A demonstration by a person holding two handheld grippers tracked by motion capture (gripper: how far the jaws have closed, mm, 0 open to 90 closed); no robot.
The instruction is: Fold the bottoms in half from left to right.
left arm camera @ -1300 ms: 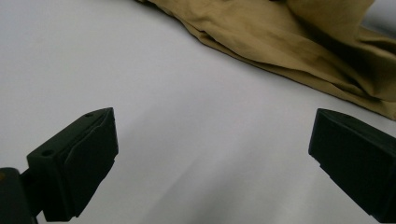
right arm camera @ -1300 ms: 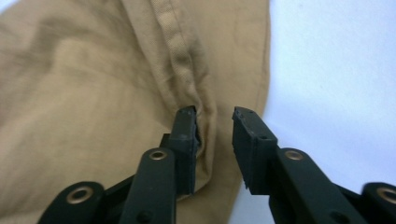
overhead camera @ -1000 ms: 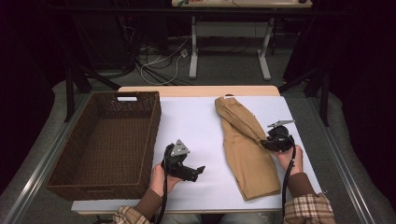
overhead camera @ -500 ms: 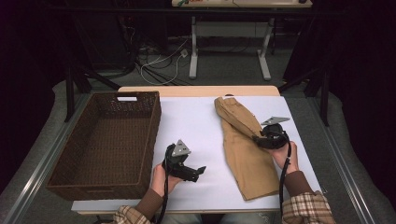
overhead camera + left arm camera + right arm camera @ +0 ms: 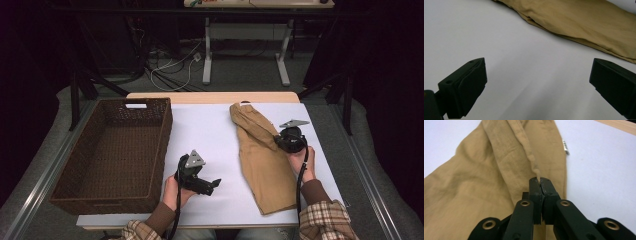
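— Closing just now, the right gripper (image 5: 540, 182) pinches a fold of the tan trousers (image 5: 262, 160) near the table's (image 5: 215, 125) right edge. Why there?
— To lift them; the left gripper (image 5: 536, 82) waits wide open, empty.

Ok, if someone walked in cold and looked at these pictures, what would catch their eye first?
Probably the tan garment lying lengthwise on the right half of the white table, with the right hand-held gripper pinched shut on a raised fold of it. Its jaws have just been closing, with the cloth between them. Next comes the big dark wicker basket on the left side, then the left hand-held gripper waiting open over bare tabletop.
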